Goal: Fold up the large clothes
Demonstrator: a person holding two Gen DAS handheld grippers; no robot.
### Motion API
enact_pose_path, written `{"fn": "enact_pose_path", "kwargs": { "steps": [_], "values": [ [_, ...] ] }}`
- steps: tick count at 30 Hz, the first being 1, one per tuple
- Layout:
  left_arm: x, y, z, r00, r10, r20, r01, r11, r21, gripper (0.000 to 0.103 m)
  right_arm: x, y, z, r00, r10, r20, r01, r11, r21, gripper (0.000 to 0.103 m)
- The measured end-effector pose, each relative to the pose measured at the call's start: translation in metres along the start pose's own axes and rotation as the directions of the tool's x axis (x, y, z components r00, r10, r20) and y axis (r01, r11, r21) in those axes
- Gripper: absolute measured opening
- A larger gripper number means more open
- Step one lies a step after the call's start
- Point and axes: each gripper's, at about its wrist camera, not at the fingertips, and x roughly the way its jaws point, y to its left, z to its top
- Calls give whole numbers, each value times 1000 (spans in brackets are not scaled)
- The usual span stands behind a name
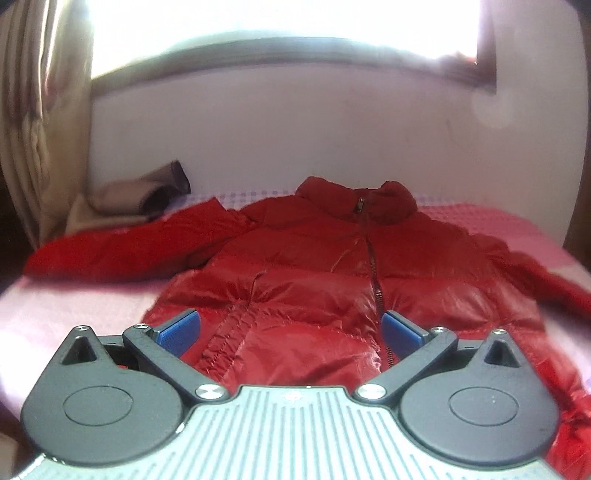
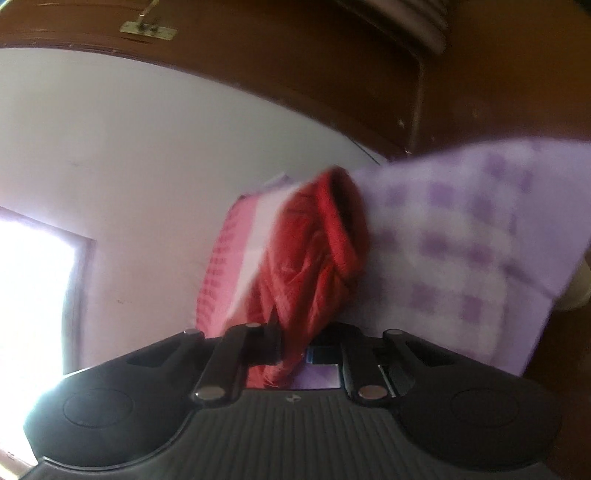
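A shiny red puffer jacket (image 1: 314, 258) lies face up on a bed, zip closed and collar (image 1: 354, 201) at the far end. One sleeve (image 1: 122, 247) stretches out to the left. My left gripper (image 1: 291, 325) hovers over the jacket's lower front, open, with nothing between its blue pads (image 1: 181, 330). The right wrist view is tilted and blurred. There my right gripper (image 2: 295, 354) is shut on the jacket's other sleeve (image 2: 310, 258), whose cuff (image 2: 343, 221) points away from the camera.
The bed has a pink sheet (image 1: 74, 314) and a purple checked sheet (image 2: 461, 240). A brown bundle (image 1: 147, 192) lies at the far left by a curtain (image 1: 37, 110). Beyond are a white wall, a bright window (image 1: 277, 18) and brown wooden furniture (image 2: 332, 55).
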Motion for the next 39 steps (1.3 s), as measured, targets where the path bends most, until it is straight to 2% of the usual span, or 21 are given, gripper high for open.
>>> {"fn": "enact_pose_path", "kwargs": {
  "steps": [5, 11, 17, 21, 27, 32, 38, 39],
  "values": [
    [-2, -7, 1, 1000, 20, 9, -20, 999, 47, 103, 0, 58, 3, 997, 73, 11, -71, 991, -114, 11],
    [5, -3, -2, 999, 19, -27, -18, 999, 37, 103, 11, 143, -18, 980, 191, -55, -198, 951, -236, 11],
    [10, 8, -4, 998, 39, -51, -38, 999, 16, 103, 45, 213, -73, 952, 256, -170, -300, 895, -330, 11],
    [12, 18, -5, 997, 47, -65, -47, 999, -7, 103, 70, 250, -121, 925, 278, -261, -361, 856, -370, 11],
    [18, 32, -7, 994, 62, -86, -65, 998, -25, 103, 108, 284, -209, 881, 240, -407, -417, 801, -429, 11],
    [20, 45, -8, 993, 61, -99, -66, 996, -56, 103, 140, 290, -271, 850, 170, -499, -439, 753, -491, 11],
    [19, 57, -12, 993, 54, -103, -62, 995, -74, 103, 159, 286, -334, 817, 85, -570, -453, 707, -543, 11],
    [18, 59, -13, 993, 53, -103, -61, 995, -76, 103, 153, 300, -329, 814, 74, -576, -453, 702, -550, 11]
  ]
}}
